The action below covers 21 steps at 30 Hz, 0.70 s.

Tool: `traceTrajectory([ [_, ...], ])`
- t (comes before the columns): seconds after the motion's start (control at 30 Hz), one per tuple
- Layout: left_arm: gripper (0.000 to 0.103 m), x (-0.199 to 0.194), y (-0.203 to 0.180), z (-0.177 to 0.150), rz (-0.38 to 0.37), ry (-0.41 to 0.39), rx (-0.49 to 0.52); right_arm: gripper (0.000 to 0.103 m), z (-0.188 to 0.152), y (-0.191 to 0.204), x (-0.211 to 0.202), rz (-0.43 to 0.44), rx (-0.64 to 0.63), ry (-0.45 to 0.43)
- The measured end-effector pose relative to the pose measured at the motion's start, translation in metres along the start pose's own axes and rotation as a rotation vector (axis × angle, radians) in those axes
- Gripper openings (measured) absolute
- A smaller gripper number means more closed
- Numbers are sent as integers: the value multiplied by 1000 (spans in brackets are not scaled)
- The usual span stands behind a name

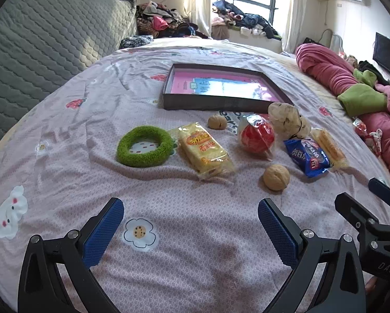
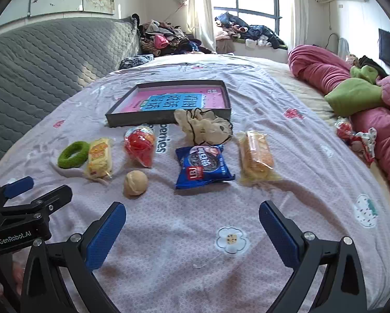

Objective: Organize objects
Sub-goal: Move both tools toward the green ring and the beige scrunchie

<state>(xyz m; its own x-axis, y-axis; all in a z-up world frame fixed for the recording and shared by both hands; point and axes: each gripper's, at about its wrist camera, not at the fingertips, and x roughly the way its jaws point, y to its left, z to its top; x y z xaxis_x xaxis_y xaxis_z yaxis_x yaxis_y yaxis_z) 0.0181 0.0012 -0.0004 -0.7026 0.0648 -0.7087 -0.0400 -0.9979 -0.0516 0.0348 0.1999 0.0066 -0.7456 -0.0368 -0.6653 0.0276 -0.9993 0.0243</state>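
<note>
On the pink bedsheet lie a green fuzzy ring (image 1: pixel 144 146), a yellow snack pack (image 1: pixel 204 150), a red wrapped snack (image 1: pixel 257 136), two walnuts (image 1: pixel 276 177) (image 1: pixel 217 122), a blue cookie pack (image 1: pixel 307 157), an orange cracker pack (image 2: pixel 256 154) and a beige plush toy (image 1: pixel 288 122). Behind them sits a dark shallow box (image 1: pixel 168 105) with a pink sheet inside. My left gripper (image 1: pixel 191 224) hovers open over bare sheet, short of the items. My right gripper (image 2: pixel 192 225) is open too, just short of the blue cookie pack (image 2: pixel 204 166). Neither holds anything.
A grey quilted headboard (image 1: pixel 43 44) rises at the left. Rolled pink and green bedding (image 1: pixel 351 83) lies along the right edge, with small red-white wrappers (image 2: pixel 356 138) beside it. Clothes (image 1: pixel 163 20) are piled by the window. Each gripper shows at the other view's lower corner.
</note>
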Motion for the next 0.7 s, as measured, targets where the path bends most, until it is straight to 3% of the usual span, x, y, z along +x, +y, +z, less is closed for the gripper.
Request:
traceTrajectory([
  [0.37, 103, -1, 5, 0, 5, 25, -20, 103, 1, -2, -4, -22, -5, -6],
  [0.7, 103, -9, 3, 0, -7, 19, -12, 103, 4, 6, -16, 23, -5, -12],
])
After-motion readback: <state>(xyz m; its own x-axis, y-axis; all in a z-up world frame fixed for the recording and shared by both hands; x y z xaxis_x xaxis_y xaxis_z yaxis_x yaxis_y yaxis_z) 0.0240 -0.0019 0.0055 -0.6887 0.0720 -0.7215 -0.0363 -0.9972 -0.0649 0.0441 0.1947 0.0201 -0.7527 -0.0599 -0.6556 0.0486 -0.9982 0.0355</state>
